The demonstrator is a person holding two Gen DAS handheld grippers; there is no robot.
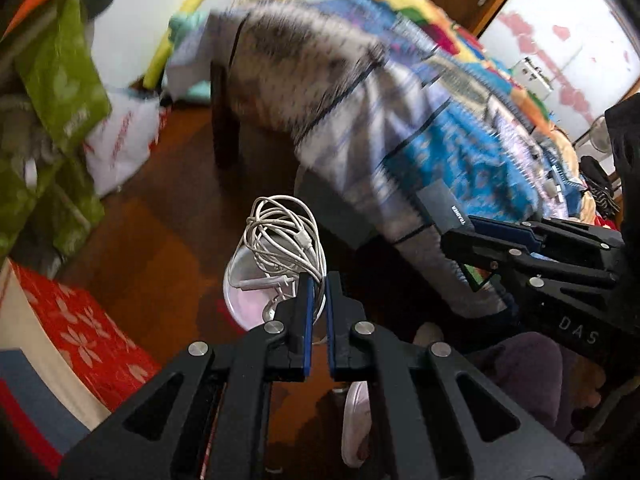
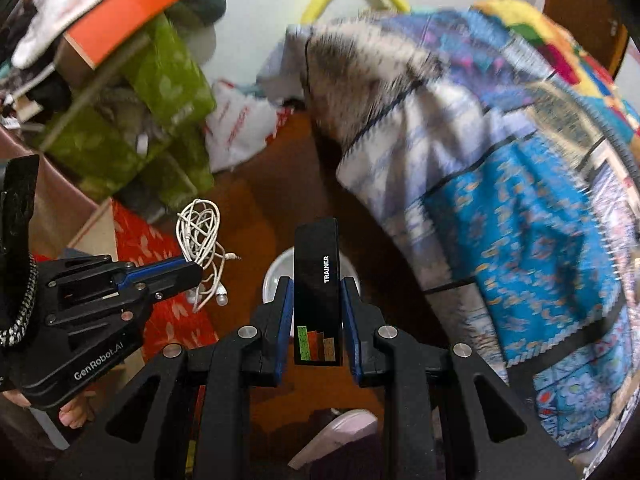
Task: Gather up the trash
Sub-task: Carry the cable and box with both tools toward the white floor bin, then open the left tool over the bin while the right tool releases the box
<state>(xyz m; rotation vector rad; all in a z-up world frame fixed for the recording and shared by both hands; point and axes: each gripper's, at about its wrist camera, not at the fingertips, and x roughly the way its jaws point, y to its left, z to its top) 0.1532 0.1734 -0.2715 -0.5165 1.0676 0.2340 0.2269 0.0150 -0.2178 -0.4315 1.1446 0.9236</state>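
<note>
Left gripper (image 1: 317,280) clamping cable tangle (image 1: 280,236), right gripper (image 2: 316,300) clamping black box (image 2: 318,292), background blurred

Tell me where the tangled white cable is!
The white cable is pinched in the left gripper, dangling above the round white bin on the floor, left of the black box.

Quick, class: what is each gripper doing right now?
Left gripper: shut on the tangled white cable.
Right gripper: shut on the black TRAINER box.
</note>
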